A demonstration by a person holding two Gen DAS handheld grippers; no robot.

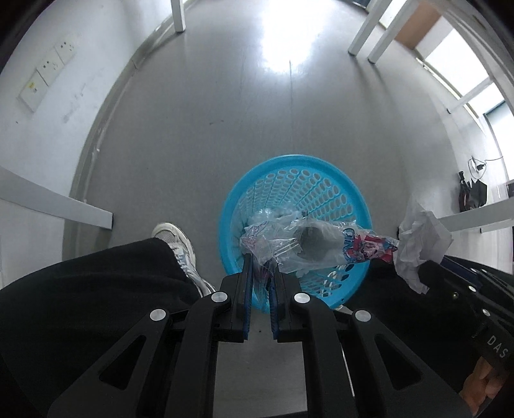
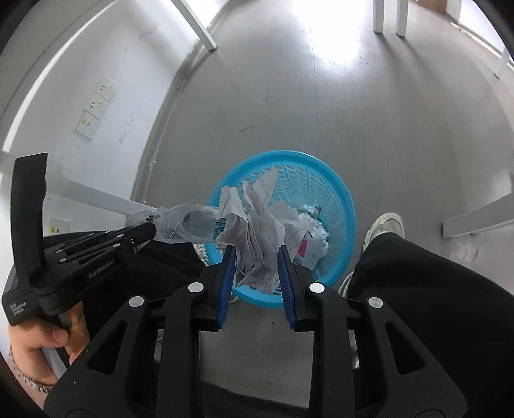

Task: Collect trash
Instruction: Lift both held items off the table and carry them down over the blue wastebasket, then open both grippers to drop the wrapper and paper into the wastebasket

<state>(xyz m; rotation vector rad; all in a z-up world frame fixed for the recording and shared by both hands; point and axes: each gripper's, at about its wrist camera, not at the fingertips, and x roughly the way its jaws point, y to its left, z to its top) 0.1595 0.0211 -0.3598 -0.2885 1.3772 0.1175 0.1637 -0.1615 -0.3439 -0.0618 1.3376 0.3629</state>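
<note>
A round blue perforated basket (image 1: 334, 173) stands on the grey floor, also in the right wrist view (image 2: 347, 205). My left gripper (image 1: 261, 257) is shut on a clear plastic wrapper (image 1: 308, 247) with red and blue print, held above the basket's near rim. My right gripper (image 2: 257, 249) is shut on a crumpled sheet of lined paper (image 2: 253, 225), held above the basket. That paper shows at the right of the left wrist view (image 1: 420, 244). Some plastic and paper trash (image 2: 313, 234) lies inside the basket.
The person's black trouser legs (image 1: 96, 289) and white sneakers (image 1: 180, 247) stand either side of the basket. White table legs (image 1: 178, 14) and white shelf edges (image 1: 57, 205) border the floor. A wall with sockets (image 1: 48, 70) is at left.
</note>
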